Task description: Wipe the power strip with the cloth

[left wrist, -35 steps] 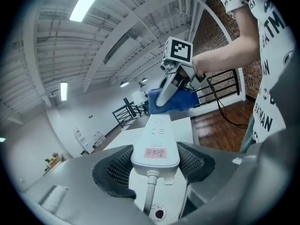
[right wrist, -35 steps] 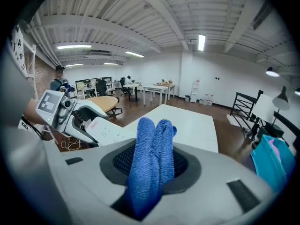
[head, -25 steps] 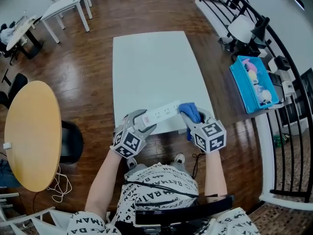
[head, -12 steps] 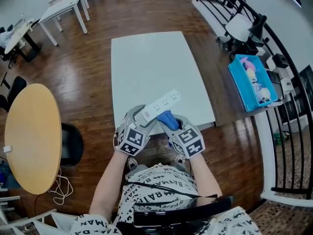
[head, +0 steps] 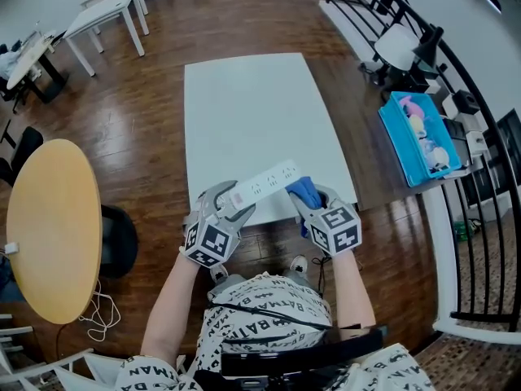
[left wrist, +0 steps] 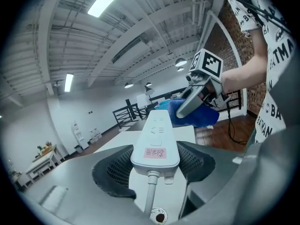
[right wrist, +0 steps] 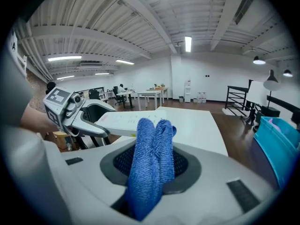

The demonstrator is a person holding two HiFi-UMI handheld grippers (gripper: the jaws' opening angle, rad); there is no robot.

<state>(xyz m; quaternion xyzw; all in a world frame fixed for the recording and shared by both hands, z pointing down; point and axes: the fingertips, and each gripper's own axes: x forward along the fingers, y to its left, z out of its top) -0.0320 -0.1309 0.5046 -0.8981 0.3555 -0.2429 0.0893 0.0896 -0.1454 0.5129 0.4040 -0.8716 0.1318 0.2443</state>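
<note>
Here the left hand-held gripper (head: 232, 204) clamps the power strip (head: 267, 184); the right hand-held gripper (head: 309, 206) pinches the cloth (head: 304, 190) beside it.

The person's shirt (head: 262, 301) repeats the word BATMAN in black on white, while the pink label (left wrist: 155, 152) on the power strip (left wrist: 158, 128) (small red characters) is too blurred to read.

The right tool (head: 308, 203) has drawn the blue cloth (head: 304, 189) away from the left tool (head: 226, 206), back out to the far end of the power strip (head: 262, 187). The strip seems less steeply angled than half a second ago.
</note>
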